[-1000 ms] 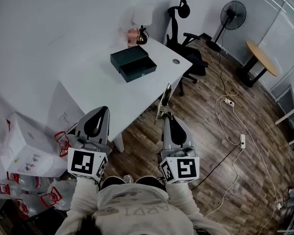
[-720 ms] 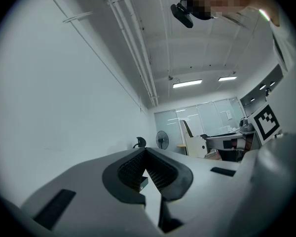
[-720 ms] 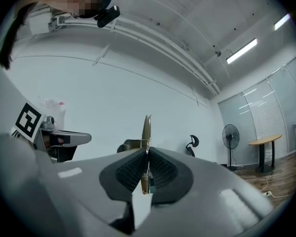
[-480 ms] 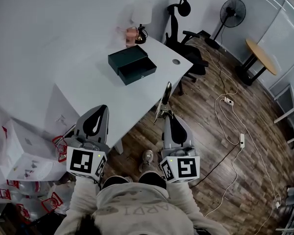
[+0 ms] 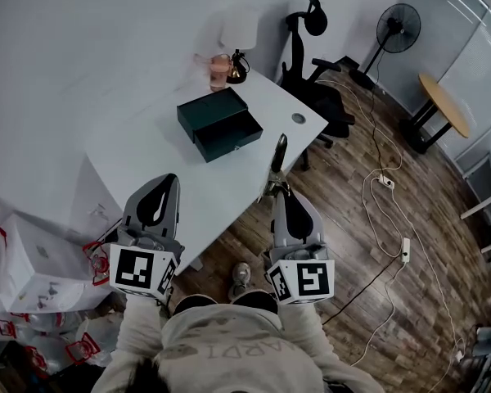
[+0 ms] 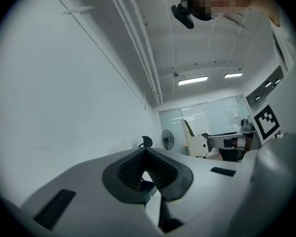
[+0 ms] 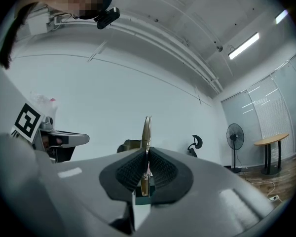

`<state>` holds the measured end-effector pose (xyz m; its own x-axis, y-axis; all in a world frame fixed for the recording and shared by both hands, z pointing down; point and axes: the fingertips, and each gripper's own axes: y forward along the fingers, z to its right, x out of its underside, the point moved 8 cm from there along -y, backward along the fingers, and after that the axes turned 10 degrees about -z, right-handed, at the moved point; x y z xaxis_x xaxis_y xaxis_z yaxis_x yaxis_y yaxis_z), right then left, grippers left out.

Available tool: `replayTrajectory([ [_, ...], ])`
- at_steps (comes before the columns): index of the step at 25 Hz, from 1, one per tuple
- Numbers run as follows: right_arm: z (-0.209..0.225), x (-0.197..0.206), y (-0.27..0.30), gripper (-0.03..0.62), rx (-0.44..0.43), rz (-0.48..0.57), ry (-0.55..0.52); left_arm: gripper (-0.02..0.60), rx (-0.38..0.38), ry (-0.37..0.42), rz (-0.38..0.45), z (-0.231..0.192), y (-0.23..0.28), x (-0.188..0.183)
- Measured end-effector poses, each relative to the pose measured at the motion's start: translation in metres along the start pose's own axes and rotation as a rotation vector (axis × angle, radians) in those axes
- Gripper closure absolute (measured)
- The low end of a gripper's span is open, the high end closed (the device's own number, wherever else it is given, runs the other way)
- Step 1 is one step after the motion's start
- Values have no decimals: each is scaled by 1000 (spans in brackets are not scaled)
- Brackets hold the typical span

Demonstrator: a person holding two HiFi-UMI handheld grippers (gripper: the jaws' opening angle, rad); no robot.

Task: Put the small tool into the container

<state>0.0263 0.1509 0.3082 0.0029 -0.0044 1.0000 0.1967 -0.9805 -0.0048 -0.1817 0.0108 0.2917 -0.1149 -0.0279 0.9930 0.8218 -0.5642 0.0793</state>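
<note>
A dark green box container [image 5: 219,124] with its drawer pulled open sits on the white desk [image 5: 155,150]. My right gripper [image 5: 279,193] is shut on the small tool [image 5: 275,160], a thin brass-coloured blade that sticks out forward past the jaws. It hangs by the desk's front right edge, short of the box. In the right gripper view the tool [image 7: 147,127] stands upright between the pads, with the box [image 7: 127,145] low behind it. My left gripper [image 5: 167,180] is held level over the desk's near part, shut with nothing in it [image 6: 145,151].
A lamp [image 5: 236,62] and a pink cup [image 5: 220,70] stand at the desk's back. An office chair [image 5: 315,80] is beside the desk. A fan [image 5: 394,29], a round table [image 5: 443,105] and floor cables [image 5: 386,182] lie right. Boxes [image 5: 29,252] are stacked left.
Both grippers have come closer to the desk, side by side; the box now sits lower in the head view. The tool stays clamped in the right gripper.
</note>
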Motion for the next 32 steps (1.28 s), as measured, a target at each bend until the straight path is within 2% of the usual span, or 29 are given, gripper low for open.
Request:
replayTrajectory([
  [20, 104, -9, 120, 566, -126, 8, -15, 577, -134, -19, -6, 2, 128, -15],
  [26, 134, -7, 140, 566, -179, 16, -19, 578, -172, -18, 4, 15, 158, -19],
  [32, 154, 0, 156, 567, -202, 5, 2, 578, -185, -9, -25, 23, 174, -18],
])
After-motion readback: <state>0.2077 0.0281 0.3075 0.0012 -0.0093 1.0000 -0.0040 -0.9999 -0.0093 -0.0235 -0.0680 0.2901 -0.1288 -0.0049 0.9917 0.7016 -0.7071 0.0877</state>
